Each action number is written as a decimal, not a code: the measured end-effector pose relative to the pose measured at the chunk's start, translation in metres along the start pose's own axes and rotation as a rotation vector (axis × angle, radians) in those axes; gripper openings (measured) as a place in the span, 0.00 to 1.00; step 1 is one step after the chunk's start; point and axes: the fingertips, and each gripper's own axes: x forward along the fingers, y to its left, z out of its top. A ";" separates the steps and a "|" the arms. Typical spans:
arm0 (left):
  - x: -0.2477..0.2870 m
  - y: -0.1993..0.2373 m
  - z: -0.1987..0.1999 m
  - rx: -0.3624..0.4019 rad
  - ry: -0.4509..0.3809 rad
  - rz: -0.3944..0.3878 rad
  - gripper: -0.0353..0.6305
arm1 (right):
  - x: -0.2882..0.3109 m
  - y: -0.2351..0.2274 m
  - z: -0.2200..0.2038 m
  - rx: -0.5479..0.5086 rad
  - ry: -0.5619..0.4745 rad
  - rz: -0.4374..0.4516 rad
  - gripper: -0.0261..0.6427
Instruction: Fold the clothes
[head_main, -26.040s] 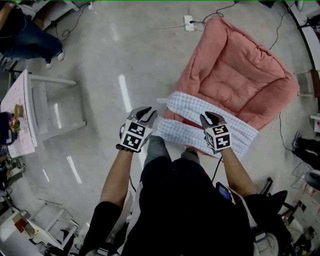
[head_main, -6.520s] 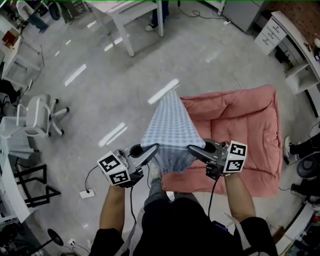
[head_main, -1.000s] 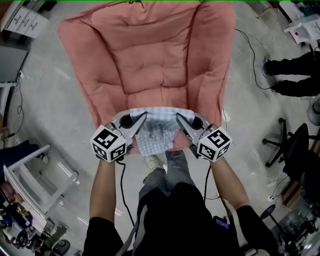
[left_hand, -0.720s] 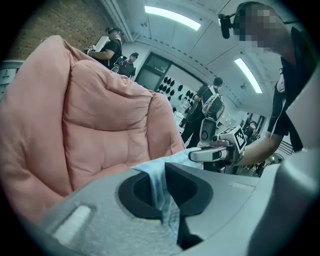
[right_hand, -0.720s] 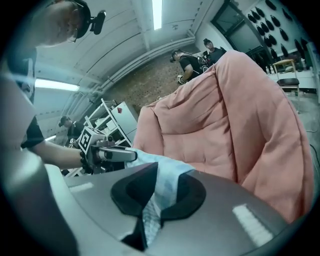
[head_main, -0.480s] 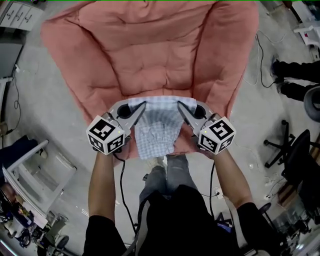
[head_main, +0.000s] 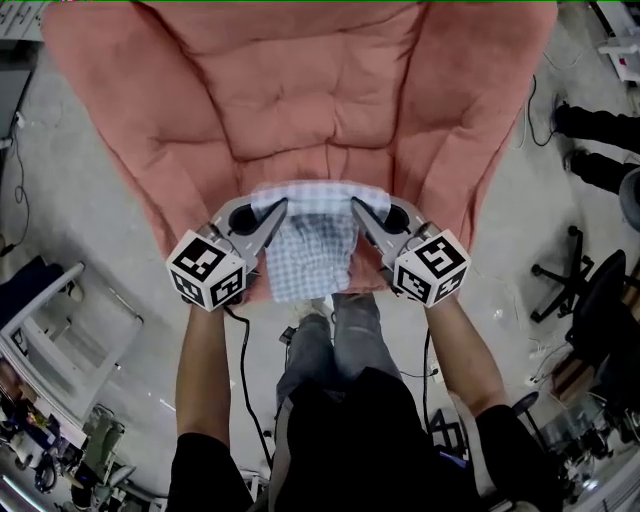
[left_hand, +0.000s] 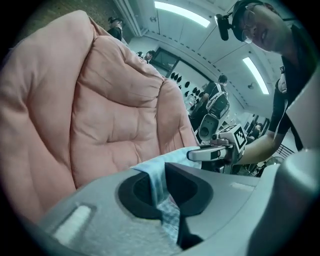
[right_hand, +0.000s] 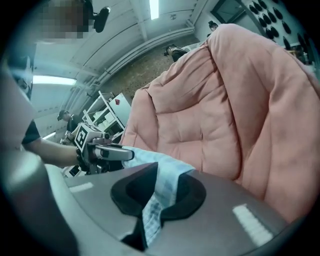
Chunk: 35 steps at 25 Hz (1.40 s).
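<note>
The left gripper (head_main: 272, 212) is clamped on the cloth's (head_main: 312, 255) left top corner and the right gripper (head_main: 360, 210) on its right one, so the cloth hangs between them, its held edge running left to right above the cushion's (head_main: 300, 100) near edge. The cushion lies ahead of and below both grippers, equally near each. Laying the cloth flat probably means carrying that edge forward over it.

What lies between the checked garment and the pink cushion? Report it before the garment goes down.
Nothing visible. The left gripper and right gripper are each shut on the checked garment, holding it over the pink cushion at its near edge; no other item shows on the cushion.
</note>
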 end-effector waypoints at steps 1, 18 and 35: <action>-0.002 -0.006 -0.009 -0.005 0.001 -0.003 0.09 | -0.004 0.003 -0.009 0.006 0.000 0.001 0.07; -0.049 -0.093 -0.182 -0.081 0.186 0.039 0.10 | -0.059 0.082 -0.197 0.069 0.196 -0.030 0.08; -0.088 -0.094 -0.279 -0.105 0.348 0.176 0.33 | -0.078 0.092 -0.281 0.078 0.339 -0.171 0.35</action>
